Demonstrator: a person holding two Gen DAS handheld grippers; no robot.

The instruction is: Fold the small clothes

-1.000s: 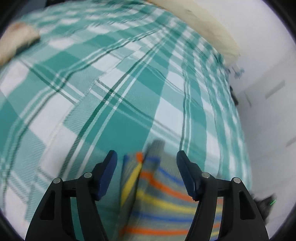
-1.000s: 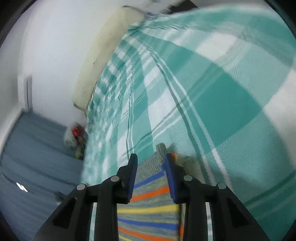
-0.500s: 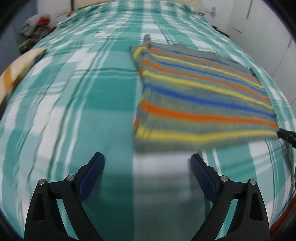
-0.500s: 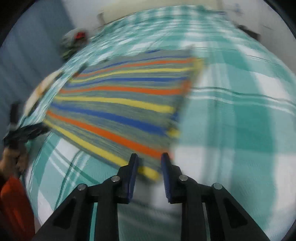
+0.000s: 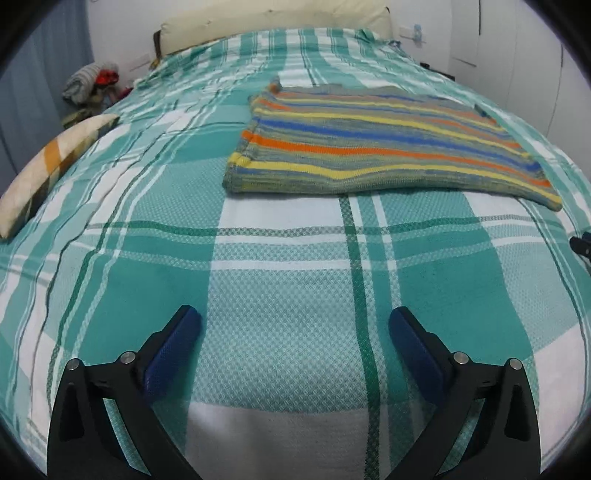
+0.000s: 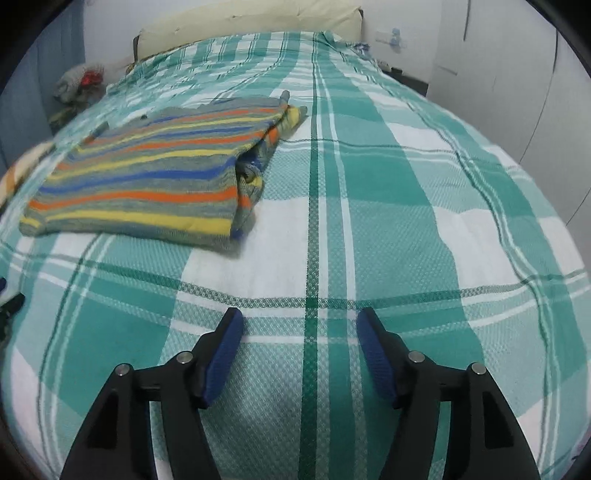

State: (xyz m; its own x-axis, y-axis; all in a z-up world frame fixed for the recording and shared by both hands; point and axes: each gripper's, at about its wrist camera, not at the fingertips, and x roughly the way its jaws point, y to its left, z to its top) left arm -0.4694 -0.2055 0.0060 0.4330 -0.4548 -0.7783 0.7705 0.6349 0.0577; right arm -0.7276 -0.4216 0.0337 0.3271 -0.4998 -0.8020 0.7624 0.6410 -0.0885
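A small striped knit garment [image 5: 384, 147], grey with orange, yellow and blue bands, lies folded flat on the green-and-white plaid bedspread [image 5: 295, 280]. The right wrist view shows the same garment [image 6: 147, 177] at the left, its layered open edge facing right. My left gripper [image 5: 295, 325] hovers over bare bedspread well short of the garment, its jaws still opening, nothing between them. My right gripper [image 6: 299, 325] also hangs over bare bedspread, to the right of and nearer than the garment, its jaws opening and empty.
A patterned cushion [image 5: 51, 166] lies at the bed's left edge. A cream headboard [image 5: 273, 18] stands at the far end. A heap of clothes [image 5: 92, 81] sits on the floor at the back left. White cupboard doors [image 5: 524, 55] line the right side.
Both grippers let go of the striped garment and drew back from it toward the near side of the bed. Both sets of jaws stand wider than before.
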